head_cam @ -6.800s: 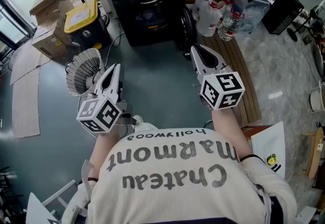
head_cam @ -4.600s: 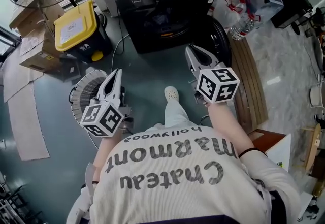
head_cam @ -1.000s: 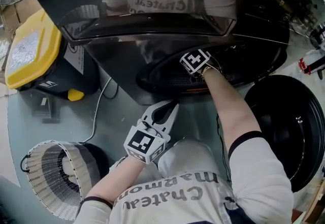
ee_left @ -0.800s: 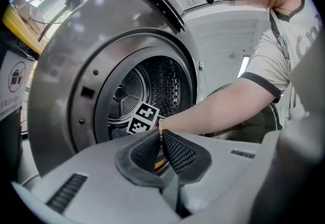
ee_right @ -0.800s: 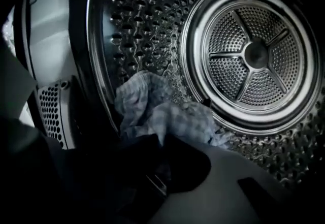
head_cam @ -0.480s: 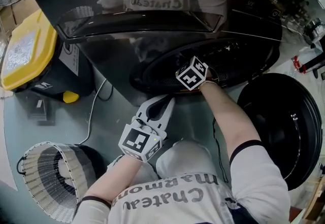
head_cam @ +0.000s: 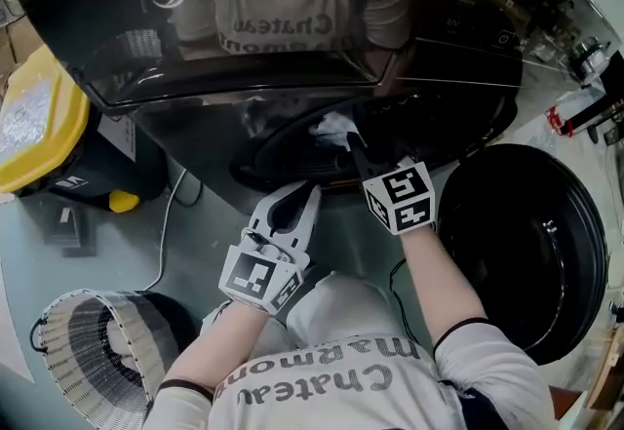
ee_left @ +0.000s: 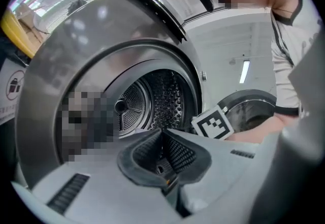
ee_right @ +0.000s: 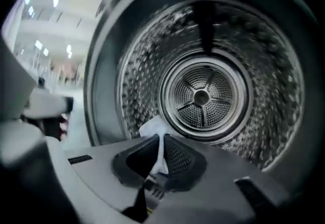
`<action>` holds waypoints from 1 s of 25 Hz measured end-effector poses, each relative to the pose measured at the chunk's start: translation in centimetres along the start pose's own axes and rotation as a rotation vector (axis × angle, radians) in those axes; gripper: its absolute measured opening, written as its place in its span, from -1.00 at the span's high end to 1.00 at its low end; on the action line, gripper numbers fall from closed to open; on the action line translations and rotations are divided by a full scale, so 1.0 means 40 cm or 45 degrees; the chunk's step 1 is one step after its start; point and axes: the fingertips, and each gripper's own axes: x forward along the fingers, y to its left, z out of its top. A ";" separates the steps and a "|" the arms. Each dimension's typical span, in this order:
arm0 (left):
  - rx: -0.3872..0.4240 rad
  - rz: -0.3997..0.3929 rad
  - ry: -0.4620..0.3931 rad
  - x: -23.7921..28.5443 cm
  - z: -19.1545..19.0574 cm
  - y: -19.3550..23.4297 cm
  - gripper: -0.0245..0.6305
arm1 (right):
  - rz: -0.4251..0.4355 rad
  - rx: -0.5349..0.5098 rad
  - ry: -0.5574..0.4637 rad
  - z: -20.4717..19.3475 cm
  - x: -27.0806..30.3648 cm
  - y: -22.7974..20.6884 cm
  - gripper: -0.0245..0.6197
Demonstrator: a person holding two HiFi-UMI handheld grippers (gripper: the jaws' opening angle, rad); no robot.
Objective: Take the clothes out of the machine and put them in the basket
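Down by the person's left side sits the basket [head_cam: 54, 384], nearer the left gripper [head_cam: 300, 192], whose jaws are pressed together with nothing in them. Farther out, the right gripper [head_cam: 355, 149] pinches a white cloth [head_cam: 331, 126] tight at the mouth of the drum [ee_right: 203, 96].

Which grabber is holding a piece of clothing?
The right gripper: its fingers pinch a white cloth in front of the drum. The left gripper is shut with nothing between its fingers.
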 end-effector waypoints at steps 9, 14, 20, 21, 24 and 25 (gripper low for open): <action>-0.043 0.013 0.061 0.012 0.023 -0.019 0.90 | 0.099 0.479 -0.179 0.034 -0.094 0.065 0.78; -0.044 0.030 0.121 -0.005 0.134 -0.076 0.90 | 0.174 0.534 -0.183 0.119 -0.188 0.072 0.78; -0.119 0.107 0.207 -0.018 0.260 -0.131 0.90 | 0.263 0.656 -0.163 0.271 -0.345 0.079 0.78; -0.130 0.137 0.202 -0.022 0.297 -0.134 0.90 | 0.279 0.641 -0.157 0.302 -0.374 0.083 0.78; -0.170 0.220 0.193 -0.035 0.403 -0.153 0.90 | 0.304 0.658 -0.144 0.384 -0.463 0.070 0.78; -0.181 0.234 0.200 -0.037 0.433 -0.166 0.90 | 0.302 0.658 -0.128 0.407 -0.490 0.063 0.78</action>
